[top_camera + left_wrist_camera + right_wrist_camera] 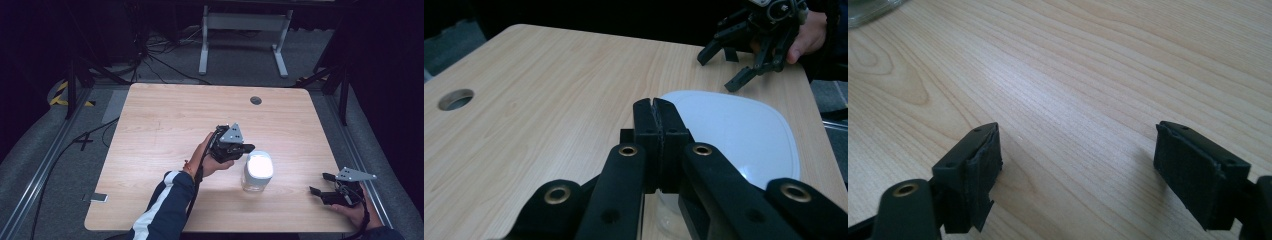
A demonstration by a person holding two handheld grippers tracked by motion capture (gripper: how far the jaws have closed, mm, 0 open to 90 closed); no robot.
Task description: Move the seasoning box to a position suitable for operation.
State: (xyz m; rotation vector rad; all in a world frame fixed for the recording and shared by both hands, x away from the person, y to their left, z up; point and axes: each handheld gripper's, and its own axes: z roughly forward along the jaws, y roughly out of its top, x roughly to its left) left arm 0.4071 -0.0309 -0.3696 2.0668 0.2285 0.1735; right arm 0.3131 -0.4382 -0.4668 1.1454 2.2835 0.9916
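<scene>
Jar point(257, 171) just beside left gripper point(245, 148)

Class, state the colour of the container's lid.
White; the lid shows best in the left gripper view.

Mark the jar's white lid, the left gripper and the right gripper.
white lid point(260, 165), high view, centre of the lid's top.
left gripper point(657, 114), left gripper view, tips of its shut jaws.
right gripper point(321, 183), high view, midway between its open fingertips.
</scene>
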